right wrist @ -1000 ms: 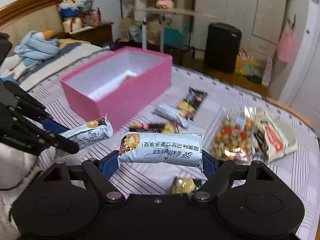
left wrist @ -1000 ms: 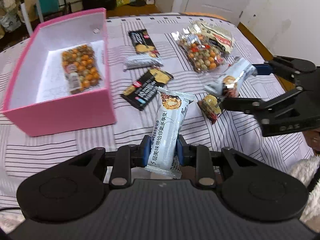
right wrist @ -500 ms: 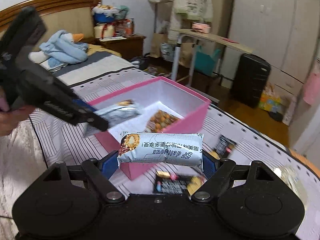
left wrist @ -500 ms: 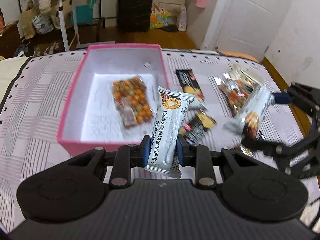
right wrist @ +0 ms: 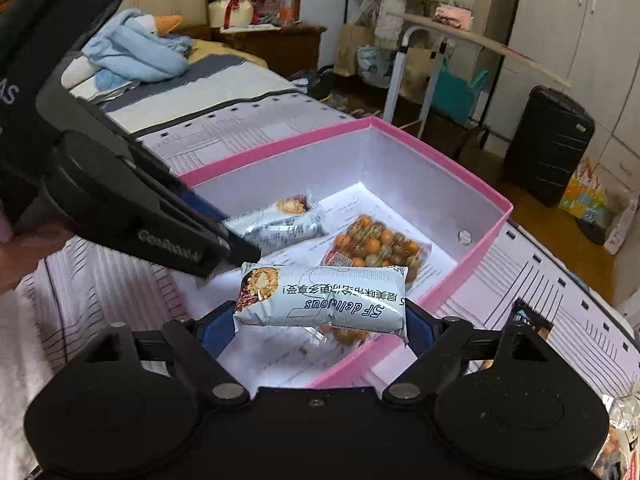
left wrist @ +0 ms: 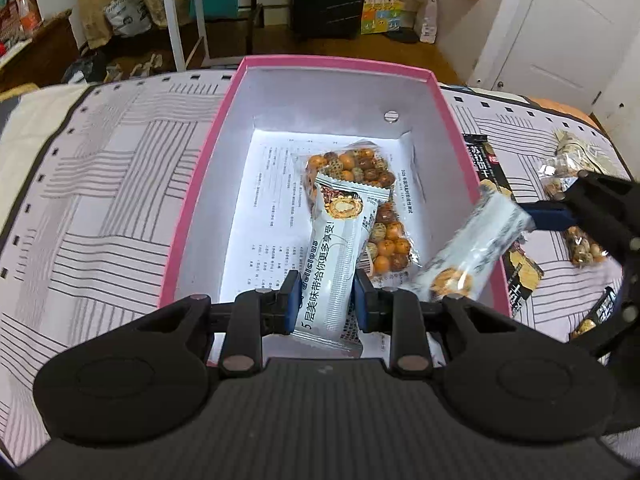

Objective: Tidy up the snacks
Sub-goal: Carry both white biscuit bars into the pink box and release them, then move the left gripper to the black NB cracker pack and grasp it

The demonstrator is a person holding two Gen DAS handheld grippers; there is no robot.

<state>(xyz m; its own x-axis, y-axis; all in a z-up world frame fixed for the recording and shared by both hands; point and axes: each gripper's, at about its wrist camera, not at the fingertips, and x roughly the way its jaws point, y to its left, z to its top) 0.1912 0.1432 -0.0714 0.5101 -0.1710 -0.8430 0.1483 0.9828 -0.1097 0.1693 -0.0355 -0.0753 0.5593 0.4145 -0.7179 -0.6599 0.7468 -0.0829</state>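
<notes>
Over a striped bedspread (left wrist: pixel 100 208) in a cluttered bedroom, beside a black suitcase (right wrist: pixel 548 144).
Left gripper (left wrist: pixel 325 302) and right gripper (right wrist: pixel 320 322) each clenched on a glossy white snack bar (left wrist: pixel 334 256) (right wrist: pixel 320 298), above matte pink cardboard box (left wrist: pixel 340 65) holding nut bag (left wrist: pixel 360 208).

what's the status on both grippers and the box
Left gripper and right gripper each shut on a white bar, over pink box. Nut bag inside.

You get even indoor light, brightest on the white floor of the pink box (left wrist: pixel 448 120) ahead of your left gripper (left wrist: pixel 324 298), where the paper glares. The snack bar (left wrist: pixel 472 252) to its right is motion-blurred. Fisheye bending curves the bedspread (left wrist: pixel 100 200) stripes and darkens the corners.
</notes>
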